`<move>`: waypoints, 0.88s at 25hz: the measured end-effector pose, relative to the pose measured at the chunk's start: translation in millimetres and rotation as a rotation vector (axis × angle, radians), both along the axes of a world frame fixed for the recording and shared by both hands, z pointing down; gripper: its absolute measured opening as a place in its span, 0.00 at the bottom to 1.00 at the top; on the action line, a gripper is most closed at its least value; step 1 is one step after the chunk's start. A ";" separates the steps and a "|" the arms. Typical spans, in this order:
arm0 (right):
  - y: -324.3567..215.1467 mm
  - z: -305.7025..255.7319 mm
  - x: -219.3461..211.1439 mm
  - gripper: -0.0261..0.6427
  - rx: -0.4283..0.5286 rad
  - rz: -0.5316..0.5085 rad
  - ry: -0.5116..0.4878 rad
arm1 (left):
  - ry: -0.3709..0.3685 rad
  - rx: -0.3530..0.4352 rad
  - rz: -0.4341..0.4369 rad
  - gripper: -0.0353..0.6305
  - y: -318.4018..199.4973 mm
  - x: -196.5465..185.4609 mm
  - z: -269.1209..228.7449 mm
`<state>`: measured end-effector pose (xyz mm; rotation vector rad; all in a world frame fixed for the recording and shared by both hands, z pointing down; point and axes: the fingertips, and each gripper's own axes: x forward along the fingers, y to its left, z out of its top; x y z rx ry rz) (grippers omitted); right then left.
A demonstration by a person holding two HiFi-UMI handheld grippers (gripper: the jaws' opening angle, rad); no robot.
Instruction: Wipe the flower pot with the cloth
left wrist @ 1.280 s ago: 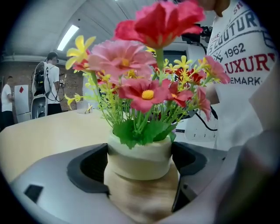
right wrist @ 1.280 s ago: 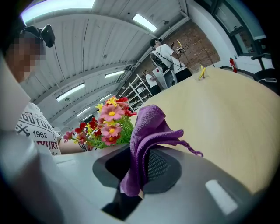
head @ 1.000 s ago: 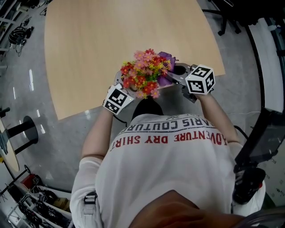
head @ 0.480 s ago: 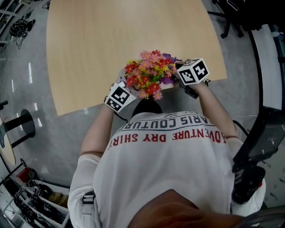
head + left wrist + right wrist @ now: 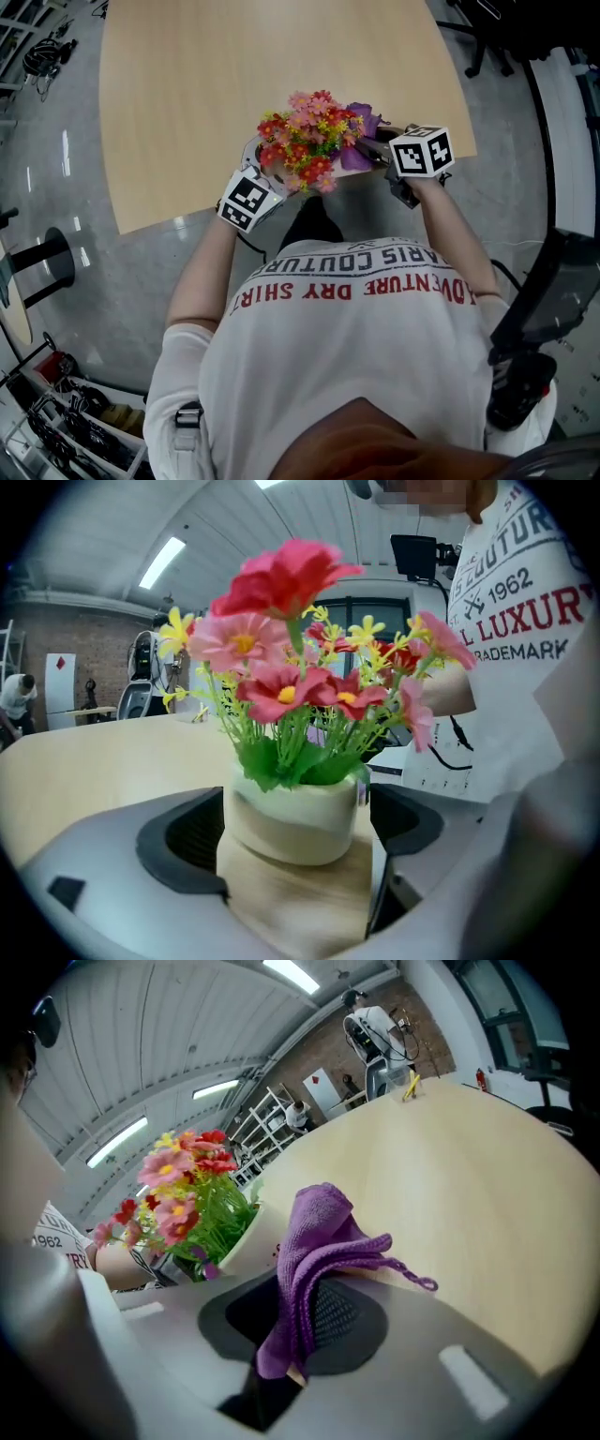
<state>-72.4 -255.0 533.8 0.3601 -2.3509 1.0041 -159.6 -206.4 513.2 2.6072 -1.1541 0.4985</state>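
Observation:
A cream flower pot (image 5: 295, 817) full of red, pink and yellow flowers (image 5: 307, 148) stands near the front edge of the wooden table (image 5: 234, 84). My left gripper (image 5: 295, 841) is shut on the pot, one pad on each side of it. Its marker cube (image 5: 246, 199) shows left of the flowers in the head view. My right gripper (image 5: 298, 1321) is shut on a purple cloth (image 5: 319, 1255), which bunches up above its jaws just right of the pot (image 5: 251, 1234). In the head view the cloth (image 5: 361, 141) lies between the flowers and the right marker cube (image 5: 422, 152).
The table's front edge (image 5: 187, 217) runs just below the pot, with grey floor (image 5: 112, 281) beyond it. My torso in a white shirt (image 5: 356, 347) is close to that edge. A black stand (image 5: 539, 300) is at the right, a chair base (image 5: 469, 52) at the top right.
My right gripper has sunk a little with the cloth and rolled, staying beside the pot. The left gripper and the pot have kept still.

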 end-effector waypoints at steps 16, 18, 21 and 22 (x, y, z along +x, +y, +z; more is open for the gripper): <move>147.7 -46.8 96.5 0.11 0.050 0.090 -0.082 | -0.068 -0.011 -0.669 0.76 67.3 19.9 -21.4; 153.9 -42.6 110.5 0.11 0.055 0.108 -0.083 | -0.058 -0.011 -0.757 0.76 58.7 23.6 -18.4; 160.4 -39.2 123.9 0.11 0.063 0.133 -0.086 | -0.086 0.000 -0.838 0.76 46.1 25.2 -12.4; 163.0 -39.8 126.7 0.11 0.067 0.137 -0.085 | -0.100 0.002 -0.850 0.76 42.7 25.4 -11.4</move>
